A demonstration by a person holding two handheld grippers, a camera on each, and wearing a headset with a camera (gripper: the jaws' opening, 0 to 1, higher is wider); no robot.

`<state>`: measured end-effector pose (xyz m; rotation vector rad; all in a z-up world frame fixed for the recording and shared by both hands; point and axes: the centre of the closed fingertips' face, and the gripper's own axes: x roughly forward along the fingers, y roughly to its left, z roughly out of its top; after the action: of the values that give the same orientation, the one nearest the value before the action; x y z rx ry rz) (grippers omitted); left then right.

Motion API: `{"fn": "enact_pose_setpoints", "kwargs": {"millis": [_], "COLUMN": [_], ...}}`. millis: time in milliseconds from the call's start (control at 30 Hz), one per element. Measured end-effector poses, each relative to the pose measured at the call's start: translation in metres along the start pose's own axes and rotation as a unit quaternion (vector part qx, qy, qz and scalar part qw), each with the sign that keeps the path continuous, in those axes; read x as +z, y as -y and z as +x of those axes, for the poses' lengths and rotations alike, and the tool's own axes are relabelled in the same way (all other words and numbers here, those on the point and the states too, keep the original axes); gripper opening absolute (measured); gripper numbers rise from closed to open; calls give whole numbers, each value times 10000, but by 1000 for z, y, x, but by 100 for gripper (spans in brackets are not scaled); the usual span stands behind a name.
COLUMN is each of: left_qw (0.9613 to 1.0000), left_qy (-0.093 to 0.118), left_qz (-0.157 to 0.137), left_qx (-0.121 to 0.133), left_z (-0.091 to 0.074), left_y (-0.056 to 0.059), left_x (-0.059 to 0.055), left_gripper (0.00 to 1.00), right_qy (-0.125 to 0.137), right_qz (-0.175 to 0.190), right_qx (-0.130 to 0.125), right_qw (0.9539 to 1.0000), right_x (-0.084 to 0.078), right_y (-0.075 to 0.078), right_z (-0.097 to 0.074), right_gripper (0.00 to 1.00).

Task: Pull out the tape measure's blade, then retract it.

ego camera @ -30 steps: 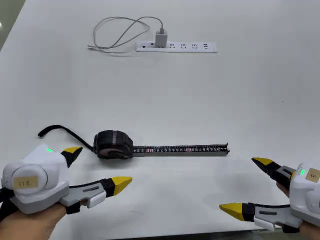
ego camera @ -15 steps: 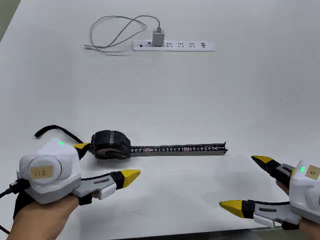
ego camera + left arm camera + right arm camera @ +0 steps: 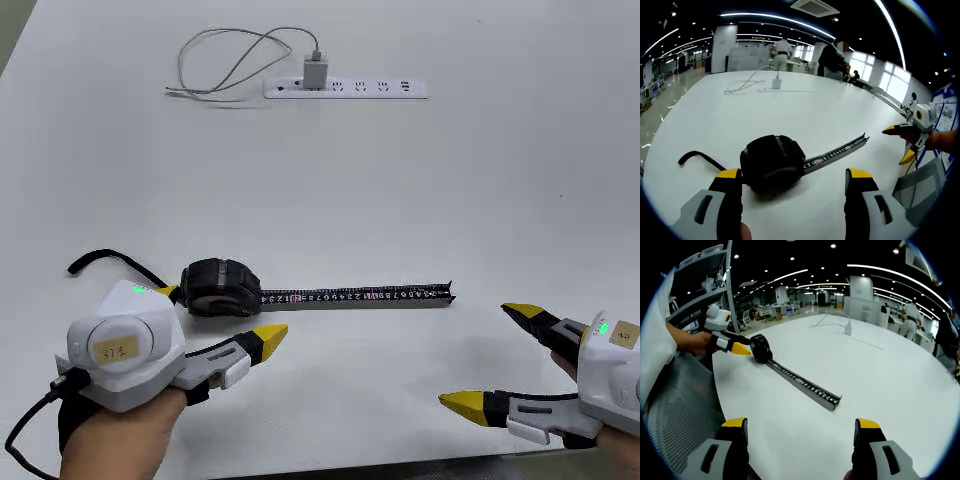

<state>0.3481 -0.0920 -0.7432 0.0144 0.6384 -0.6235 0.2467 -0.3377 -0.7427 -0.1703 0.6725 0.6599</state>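
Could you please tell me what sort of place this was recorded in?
Probably a large open-plan office or lab: a long white workbench with a white power strip, curved ceiling light strips overhead, and people standing among desks behind.

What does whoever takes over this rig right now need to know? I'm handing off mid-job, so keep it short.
Left gripper: open, jaws wide, with the tape measure case just ahead between them; not closed on it.
Right gripper: open, holding nothing, clear of the blade.
Things: the case lies on the white table, with the blade extended flat toward the right gripper. The black strap trails off the case's far side.
Done: blade pulled out.
Left: retract it. Gripping the case with the left gripper first looks like the likely next step.
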Motion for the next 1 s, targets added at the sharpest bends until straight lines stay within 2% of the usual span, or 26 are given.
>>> {"fn": "enact_pose_setpoints", "kwargs": {"millis": [267,367,433,600,700,833,900,1000], "left_qw": [9991,9985,9979,9967,9963,9953,9955,9951], "left_qy": [-6,3,-4,23,18,28,-4,16], "left_qz": [58,-142,-167,-311,-287,-433,-312,-368], "left_qx": [422,538,619,744,807,861,897,919], "left_z": [6,9,12,13,13,16,16,16], "left_y": [0,-3,-4,-7,-8,-11,-11,-12], "left_x": [0,1,2,3,2,3,2,3], "left_gripper": [81,81,81,80,78,77,77,76], "right_qy": [-175,-265,-282,-410,-475,-583,-667,-760], "right_qz": [-239,-345,-387,-567,-682,-838,-991,-1094], "right_qx": [104,154,183,277,329,423,486,530], "right_qw": [9995,9989,9987,9972,9960,9939,9917,9897], "right_x": [0,1,3,5,7,11,11,10], "right_y": [12,18,23,33,35,39,41,46], "right_z": [3,4,5,9,11,13,15,17], "right_gripper": [80,76,74,70,67,62,58,53]}}
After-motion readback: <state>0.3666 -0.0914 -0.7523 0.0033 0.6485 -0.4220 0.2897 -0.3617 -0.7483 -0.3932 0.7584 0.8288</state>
